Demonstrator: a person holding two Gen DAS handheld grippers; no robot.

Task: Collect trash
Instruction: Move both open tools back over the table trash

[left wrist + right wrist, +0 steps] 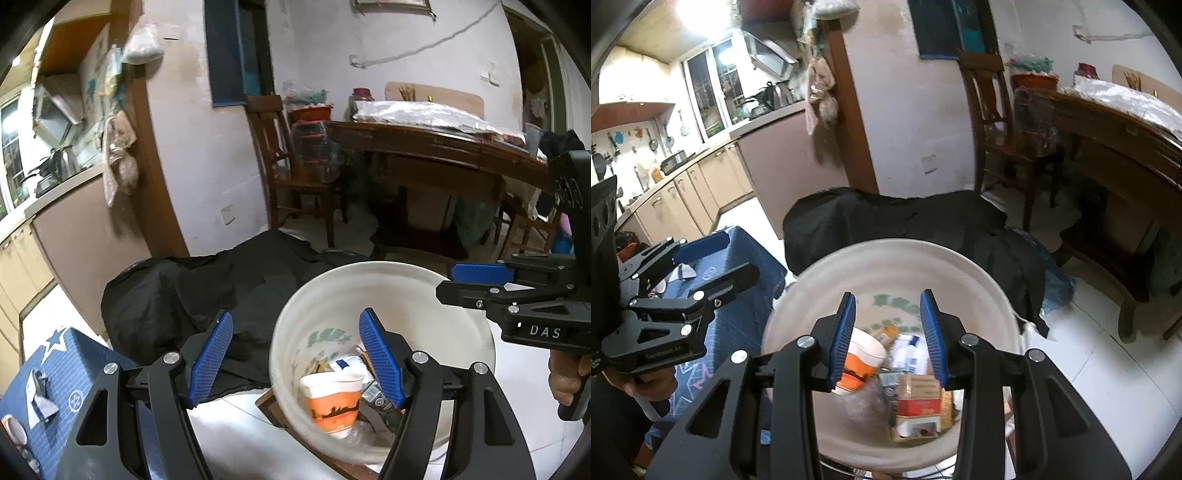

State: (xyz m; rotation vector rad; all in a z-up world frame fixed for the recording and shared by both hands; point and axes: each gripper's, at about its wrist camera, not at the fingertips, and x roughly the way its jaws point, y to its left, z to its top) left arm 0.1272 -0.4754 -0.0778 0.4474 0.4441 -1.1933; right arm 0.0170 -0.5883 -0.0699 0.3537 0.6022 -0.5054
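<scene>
A white bucket point(461, 343) serves as the trash bin and holds an orange-and-white paper cup point(332, 402), cartons and wrappers. It also shows in the right wrist view point(894, 266), with the cup point(862, 363) and a red-and-tan carton point(918, 398) inside. My left gripper point(295, 360) is open and empty above the bucket's left rim. My right gripper point(888, 338) is open and empty over the bucket's mouth; it shows in the left wrist view point(465, 284) at the right. Scraps of white paper point(38, 398) lie on a blue starred cloth point(77, 369).
A black cloth point(192, 291) is heaped behind the bucket. A wooden chair point(291, 166) and a wooden table point(436, 147) stand at the back. Kitchen cabinets point(701, 184) run along the left. The floor is white tile point(1089, 350).
</scene>
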